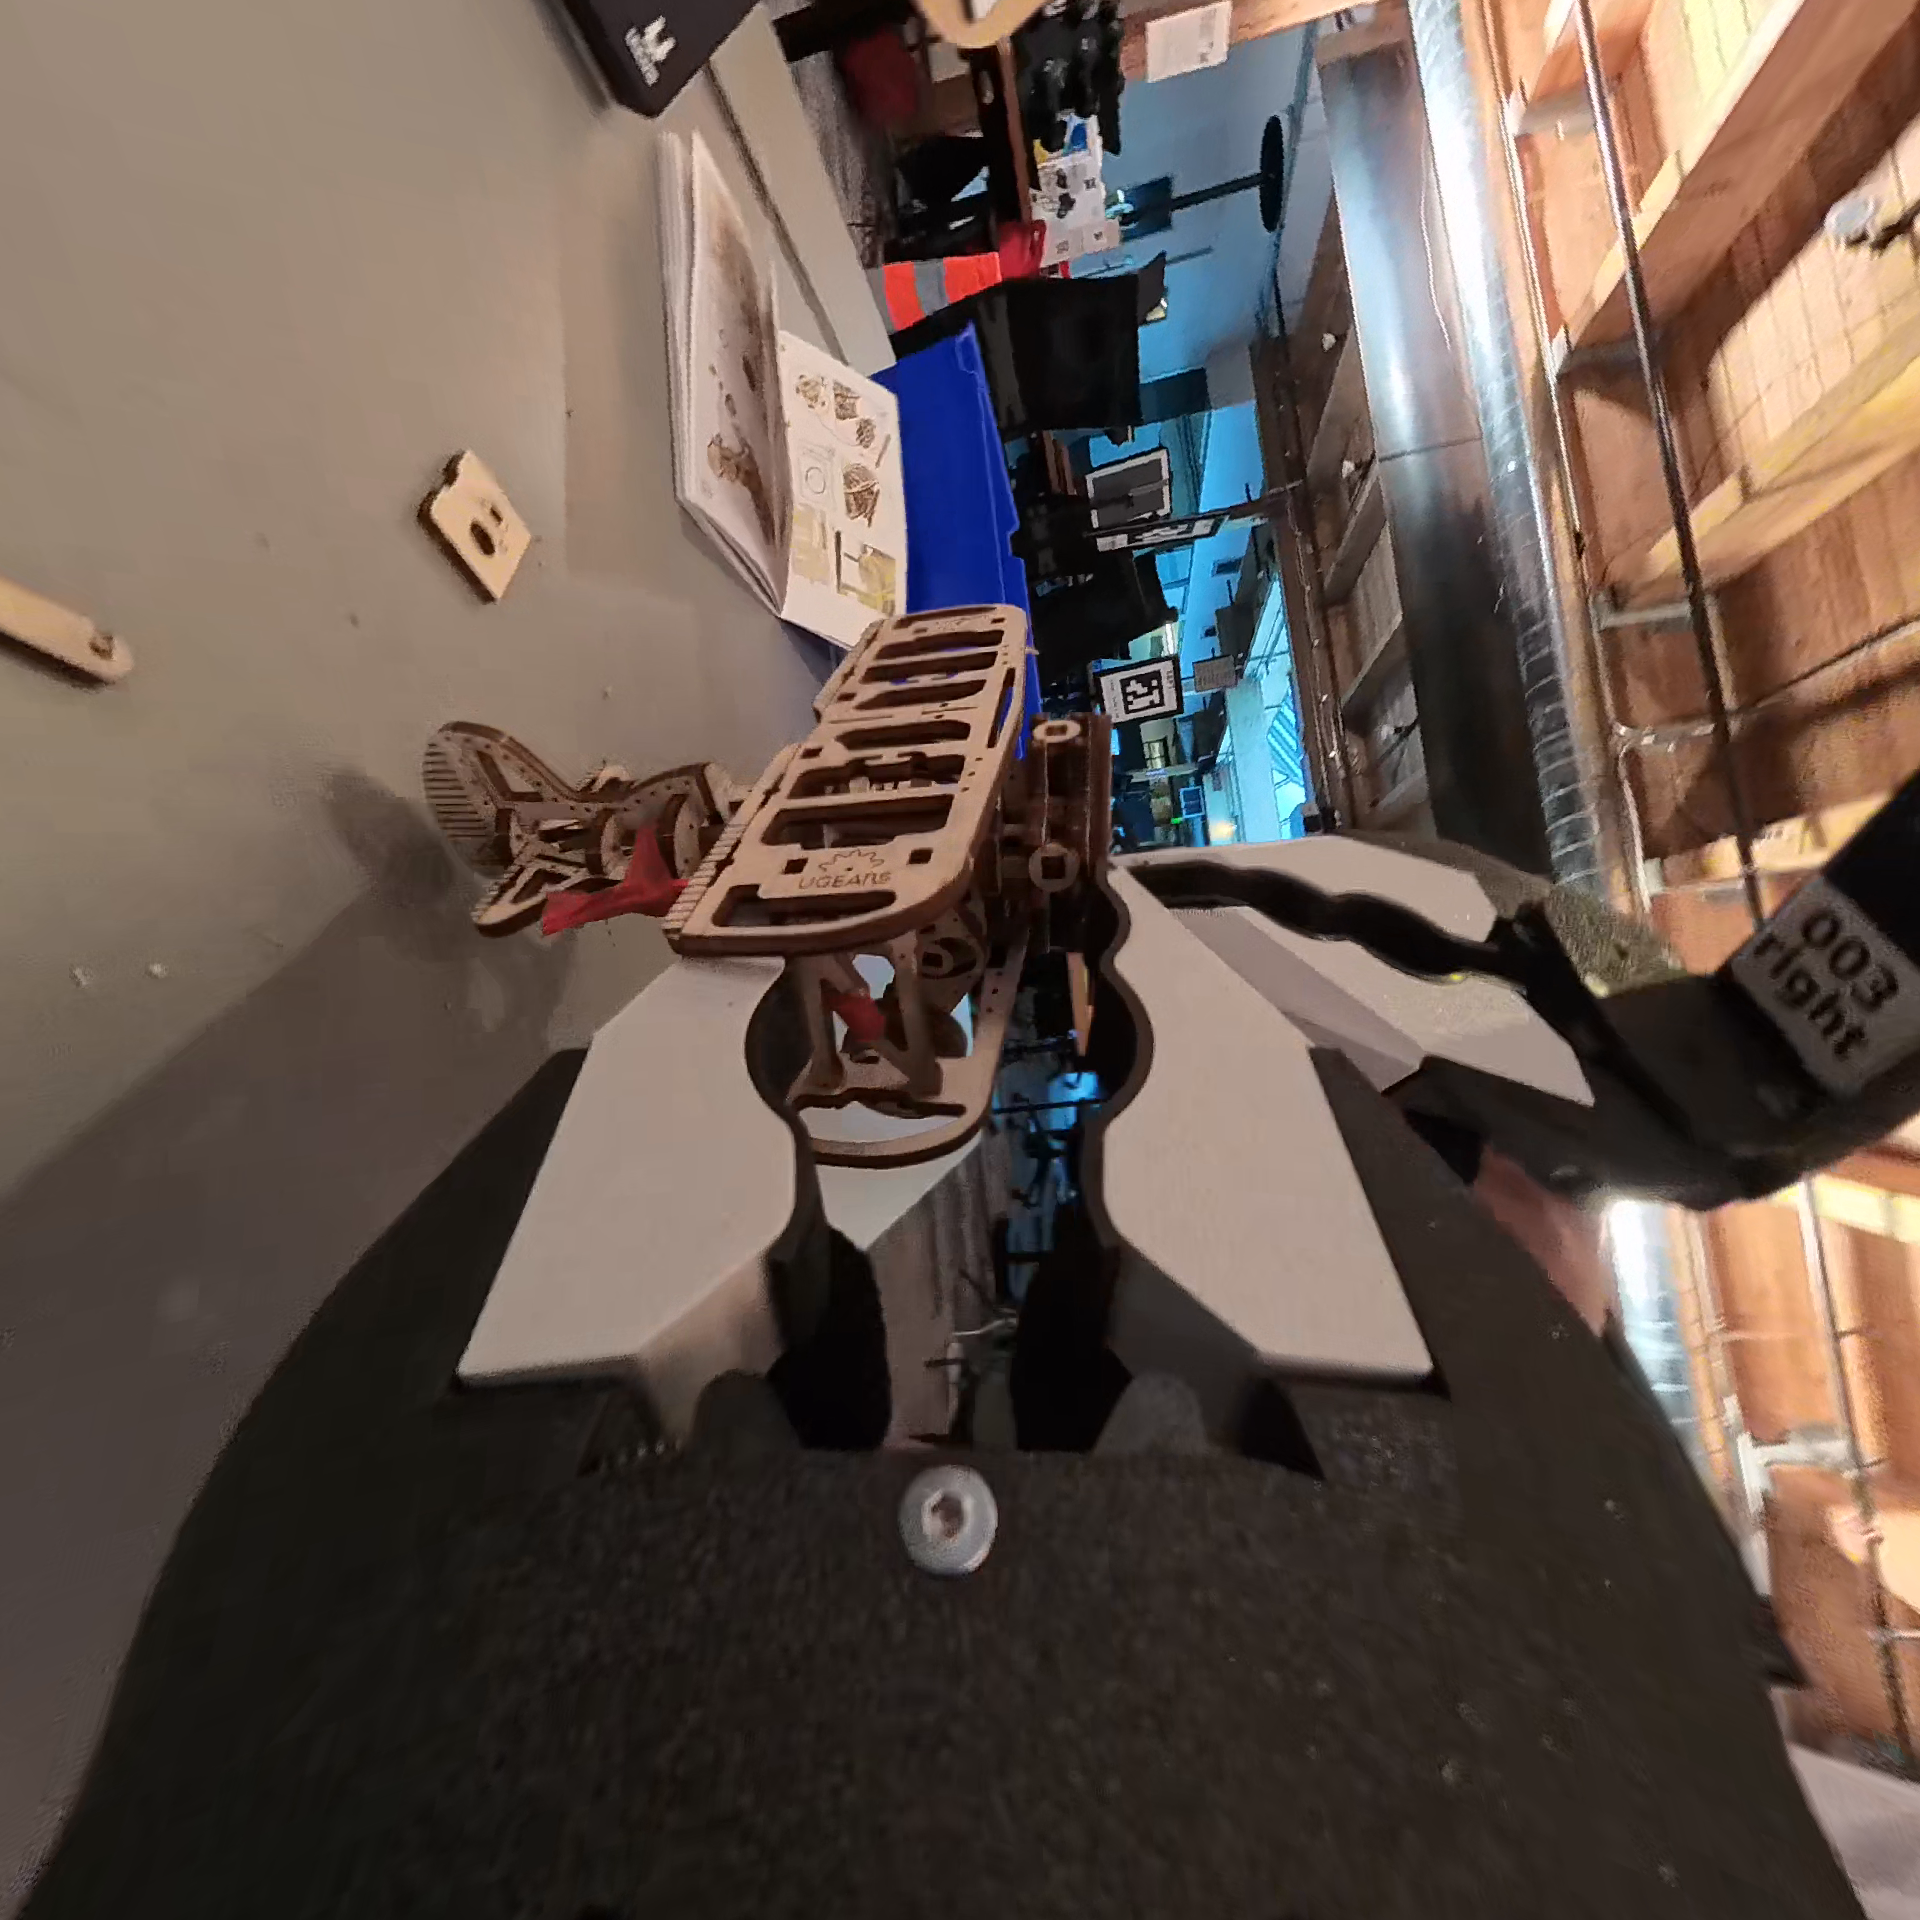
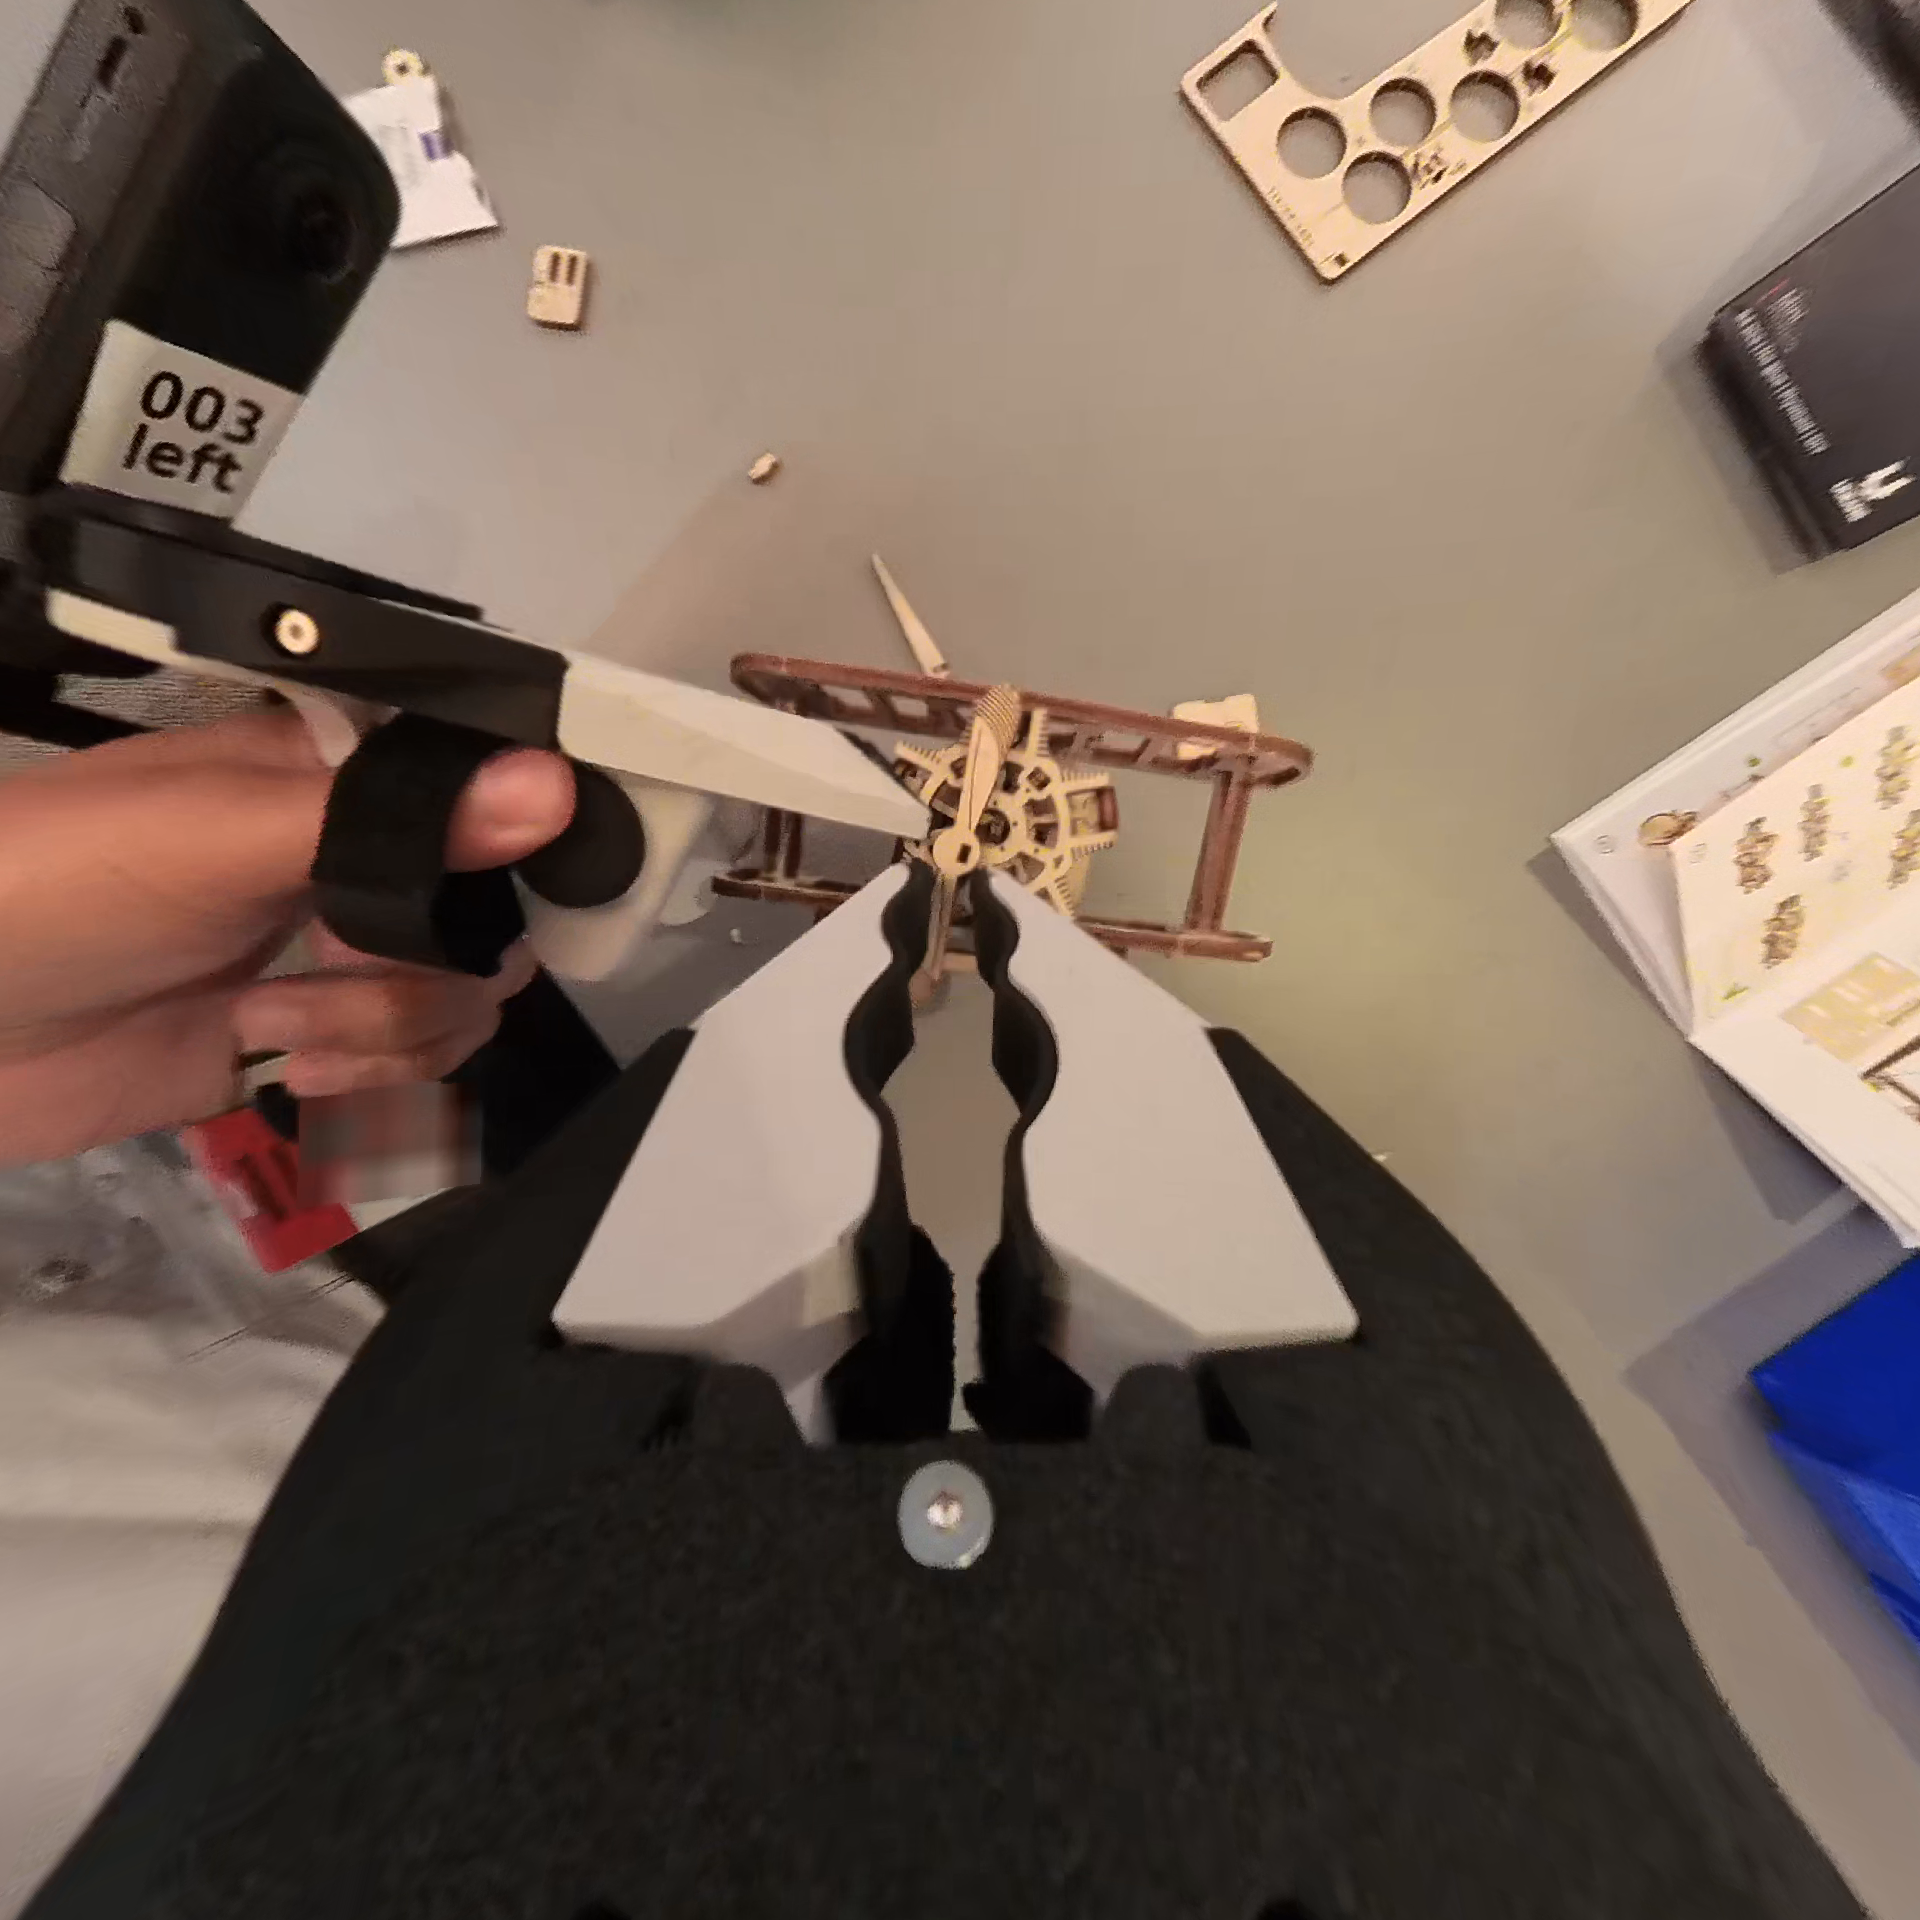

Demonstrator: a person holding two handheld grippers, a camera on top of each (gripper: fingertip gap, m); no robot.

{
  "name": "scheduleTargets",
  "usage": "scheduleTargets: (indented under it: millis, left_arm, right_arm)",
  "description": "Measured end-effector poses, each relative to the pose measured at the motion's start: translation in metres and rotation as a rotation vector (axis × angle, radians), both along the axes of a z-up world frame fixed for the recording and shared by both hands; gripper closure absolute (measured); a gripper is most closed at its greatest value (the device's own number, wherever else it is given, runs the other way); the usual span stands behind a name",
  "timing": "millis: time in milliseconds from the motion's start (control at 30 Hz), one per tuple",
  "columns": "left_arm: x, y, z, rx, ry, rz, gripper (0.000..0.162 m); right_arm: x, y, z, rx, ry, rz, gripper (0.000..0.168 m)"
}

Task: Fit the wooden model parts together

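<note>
Together, our two tools meet at the brown laser-cut wooden biplane model (image 2: 1023, 810). Our left tool (image 1: 951, 935) is clamped on its wing section, holding the model above the grey desk (image 1: 260, 312). Our right tool (image 2: 948, 883) has its fingers drawn nearly together around the lower blade of the pale wooden propeller (image 2: 977, 779) at the nose, directly ahead of its fingertips. An open instruction booklet (image 2: 1787, 914) lies to its right.
</note>
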State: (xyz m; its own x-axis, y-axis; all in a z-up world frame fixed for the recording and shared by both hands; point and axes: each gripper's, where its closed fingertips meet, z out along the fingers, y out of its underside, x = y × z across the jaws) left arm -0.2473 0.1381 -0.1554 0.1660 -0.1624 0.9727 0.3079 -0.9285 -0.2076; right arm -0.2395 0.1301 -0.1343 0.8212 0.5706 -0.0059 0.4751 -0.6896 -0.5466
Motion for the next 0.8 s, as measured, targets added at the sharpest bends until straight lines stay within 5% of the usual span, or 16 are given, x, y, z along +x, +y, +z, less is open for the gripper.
scheduleTargets:
  millis: [133,367,800]
  left_arm:
    - [0.002,0.003,0.003,-0.106,-0.049,0.026,0.113]
    - [-0.005,0.016,0.033,-0.149,-0.142,0.052,0.113]
    - [0.002,0.005,0.048,-0.147,-0.142,0.040,0.113]
  right_arm:
    - [0.002,0.006,0.004,0.092,-0.051,0.022,0.159]
    - [0.008,0.001,0.059,0.448,0.011,0.019,0.155]
    - [0.006,0.000,0.053,0.486,0.144,-0.021,0.162]
